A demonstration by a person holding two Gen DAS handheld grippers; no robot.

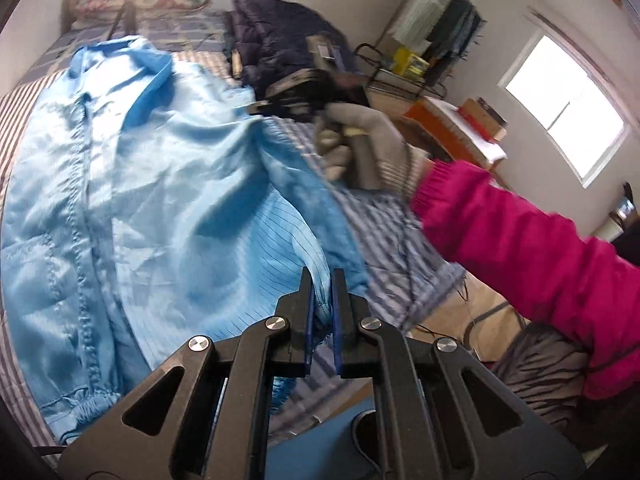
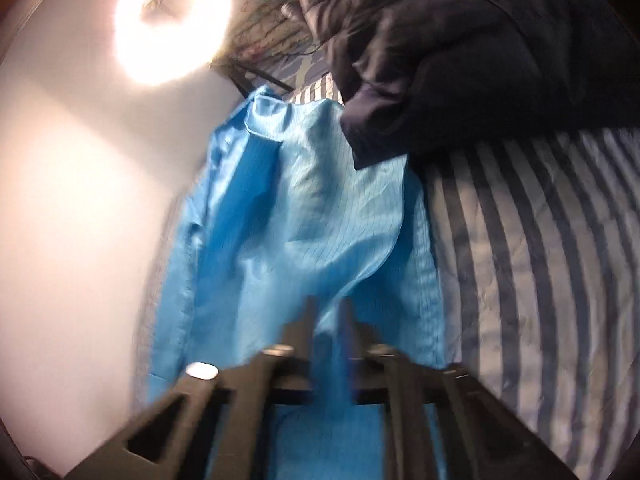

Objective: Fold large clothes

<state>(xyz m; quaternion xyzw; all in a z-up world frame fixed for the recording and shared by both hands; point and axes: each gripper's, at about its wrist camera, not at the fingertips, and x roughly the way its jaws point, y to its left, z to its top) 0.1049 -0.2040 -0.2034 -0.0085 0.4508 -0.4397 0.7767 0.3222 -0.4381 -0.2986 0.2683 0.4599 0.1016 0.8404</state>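
Note:
A large light blue garment [image 1: 132, 168] with a front placket lies spread over a striped bed [image 1: 384, 224]. My left gripper [image 1: 323, 284] is shut on the garment's near edge, and blue cloth shows between its pads. A grey-gloved hand [image 1: 352, 148] in a pink sleeve holds my right gripper [image 1: 258, 107] at the garment's far right edge. In the blurred right wrist view, the right gripper [image 2: 328, 316] is shut on a fold of the blue garment [image 2: 304, 200], which hangs up and away from it.
A dark navy padded jacket [image 1: 280, 40] [image 2: 460, 52] lies on the bed beside the garment's collar end. A bright ring light [image 2: 172, 24] stands at the bed's head by a white wall. Cluttered shelves [image 1: 424, 60] and a window [image 1: 560, 104] are at the right.

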